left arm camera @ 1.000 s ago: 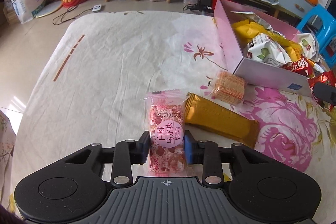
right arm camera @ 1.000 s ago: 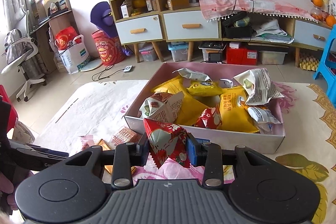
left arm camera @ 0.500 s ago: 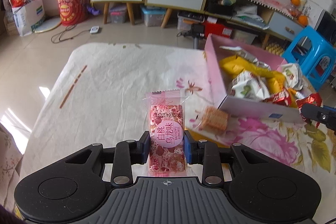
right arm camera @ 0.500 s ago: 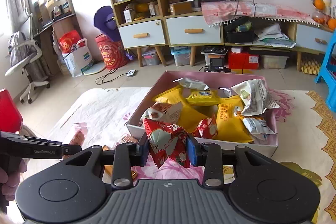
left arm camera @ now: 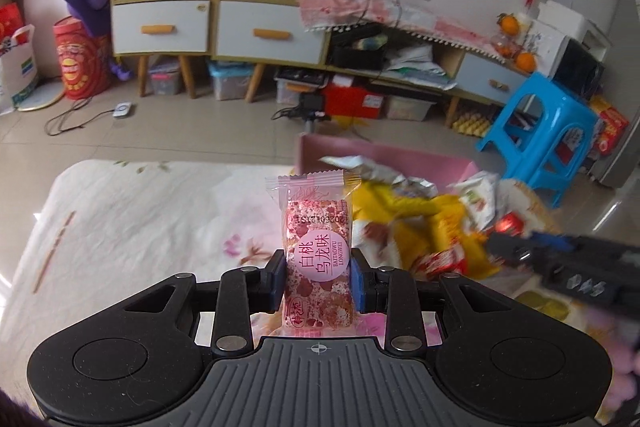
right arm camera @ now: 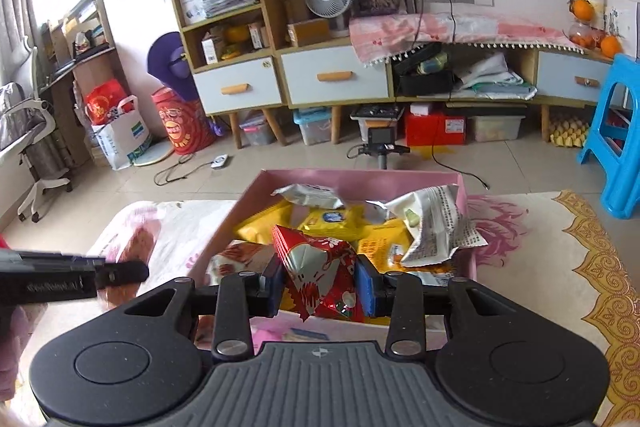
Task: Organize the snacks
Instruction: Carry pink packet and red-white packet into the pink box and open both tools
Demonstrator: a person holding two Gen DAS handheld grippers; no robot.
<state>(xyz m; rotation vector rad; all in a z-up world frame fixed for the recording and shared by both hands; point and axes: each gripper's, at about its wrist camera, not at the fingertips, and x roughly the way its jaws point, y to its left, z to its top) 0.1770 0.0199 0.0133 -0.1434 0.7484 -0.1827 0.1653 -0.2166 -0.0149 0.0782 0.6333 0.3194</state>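
While both grippers carry snacks | left gripper (left arm camera: 318, 281) clenched on pink bar (left arm camera: 318, 251), long axis pointing far | right gripper (right arm camera: 320, 283) clenched on red pack (right arm camera: 320, 277), at box's (right arm camera: 360, 181) near wall | box far-right of left gripper | since earlier: bar lifted off surface toward box
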